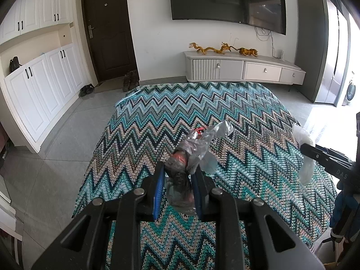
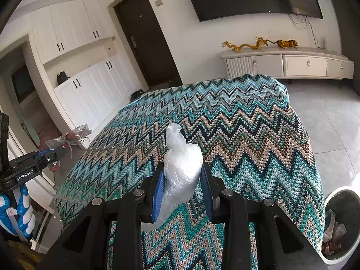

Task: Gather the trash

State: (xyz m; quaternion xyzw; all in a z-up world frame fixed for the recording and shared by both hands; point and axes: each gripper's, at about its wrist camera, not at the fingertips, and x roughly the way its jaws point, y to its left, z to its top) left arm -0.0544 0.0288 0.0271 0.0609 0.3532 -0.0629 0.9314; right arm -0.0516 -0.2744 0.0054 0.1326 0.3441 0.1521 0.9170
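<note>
Right wrist view shows the right gripper (image 2: 182,175) with its jaws clenched on a bundled clear plastic bag (image 2: 181,168), lifted above the zigzag-patterned cloth (image 2: 247,130) that covers the table. At the lower right edge of that view stands the trash bin (image 2: 344,202), already holding scraps of paper. It sits on the floor just beside the table's corner, below the level of the cloth.

Left wrist view shows the left gripper (image 1: 177,180) grasping a crumpled plastic wrapper (image 1: 198,146) with red and dark bits inside, also clear of the cloth.

The step in hand looks like carrying both pieces to the bin. The right piece is nearest, so it probably goes first: swing right and down past the table corner, bring the jaws over the bin's mouth, and only then let go, since light plastic can drift or cling to the pads. The draped cloth edge hangs close to the bin and could snag a trailing tail of the bag. The left gripper would have to cross the whole table, so keeping the two grippers apart matters.

A TV cabinet (image 2: 292,63) with golden dragon figurines (image 2: 258,43) stands well apart.
</note>
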